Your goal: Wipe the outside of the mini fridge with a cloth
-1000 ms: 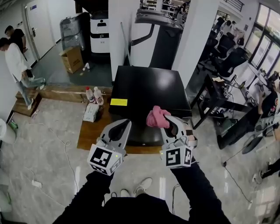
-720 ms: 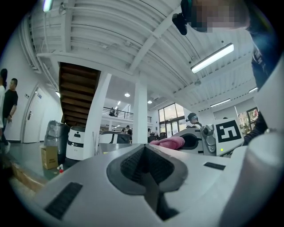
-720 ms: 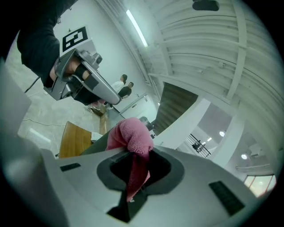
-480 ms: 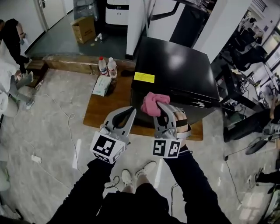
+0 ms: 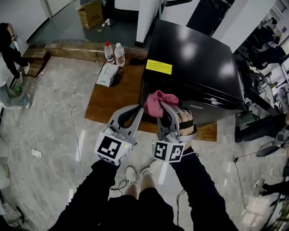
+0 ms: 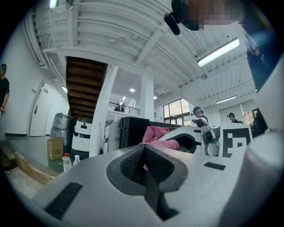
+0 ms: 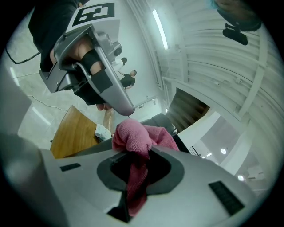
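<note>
The black mini fridge [image 5: 194, 67], with a yellow sticker on its top, stands on a low wooden platform [image 5: 106, 101]. My right gripper [image 5: 163, 105] is shut on a pink cloth [image 5: 156, 100], held just before the fridge's near left corner; whether the cloth touches it I cannot tell. In the right gripper view the cloth [image 7: 135, 137] bunches out of the shut jaws. My left gripper [image 5: 134, 111] hangs close beside it, shut with nothing in it. The left gripper view shows its pads [image 6: 133, 164] pressed together, with the cloth [image 6: 155, 133] and fridge [image 6: 128, 131] beyond.
Two water bottles [image 5: 114, 52] and a tissue pack [image 5: 107, 74] sit at the platform's far left corner. A cardboard box [image 5: 90, 13] lies behind them. A person [image 5: 9, 49] stands far left. Cables [image 5: 67, 108] trail on the floor. Black desks [image 5: 257, 117] crowd the right.
The fridge now sits higher and further right in the head view. Both grippers have come up to its near left corner, side by side. The cloth stays gripped.
</note>
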A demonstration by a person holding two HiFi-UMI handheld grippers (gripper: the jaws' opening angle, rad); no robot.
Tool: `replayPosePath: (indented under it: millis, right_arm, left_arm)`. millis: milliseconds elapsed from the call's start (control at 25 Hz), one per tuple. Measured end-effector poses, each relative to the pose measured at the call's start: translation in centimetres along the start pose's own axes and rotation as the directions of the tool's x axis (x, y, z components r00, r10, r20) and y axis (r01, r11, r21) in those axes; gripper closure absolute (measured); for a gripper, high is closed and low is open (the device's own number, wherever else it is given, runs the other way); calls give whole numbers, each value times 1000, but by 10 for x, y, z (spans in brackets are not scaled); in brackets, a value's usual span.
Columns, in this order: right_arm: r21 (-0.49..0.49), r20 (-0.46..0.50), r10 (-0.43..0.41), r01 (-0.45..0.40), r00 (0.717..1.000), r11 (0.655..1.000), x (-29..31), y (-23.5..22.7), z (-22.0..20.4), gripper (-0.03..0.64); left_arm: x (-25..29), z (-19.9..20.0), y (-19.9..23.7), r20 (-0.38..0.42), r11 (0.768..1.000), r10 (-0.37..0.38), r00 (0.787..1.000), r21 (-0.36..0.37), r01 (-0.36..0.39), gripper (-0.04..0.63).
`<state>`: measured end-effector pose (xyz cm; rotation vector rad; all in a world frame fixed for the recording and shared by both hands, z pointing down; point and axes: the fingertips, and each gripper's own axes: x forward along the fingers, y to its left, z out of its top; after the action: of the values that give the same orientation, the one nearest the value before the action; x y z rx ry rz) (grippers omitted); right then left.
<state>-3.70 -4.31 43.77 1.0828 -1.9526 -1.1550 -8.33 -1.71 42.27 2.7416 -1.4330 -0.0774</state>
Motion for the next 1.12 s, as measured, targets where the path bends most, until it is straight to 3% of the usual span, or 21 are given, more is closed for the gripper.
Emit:
replayPosePath:
  millis: [200,520,1120]
  right_arm:
    - [57,-14,61,-60,998,997,5,31,-18,565]
    - [155,-56,182,-171,982,973,9,97,-60,565]
    - [301,-121,352,-303,928,904,16,217,-134,566]
  left_arm:
    - [5,-36,2,-33,1000,16,999,-17,-17,589]
    - [13,-94,-11,-21,999,-44,999,11,45,591]
    - [23,-240,-13,-203,999,-16,979,-53,5,591]
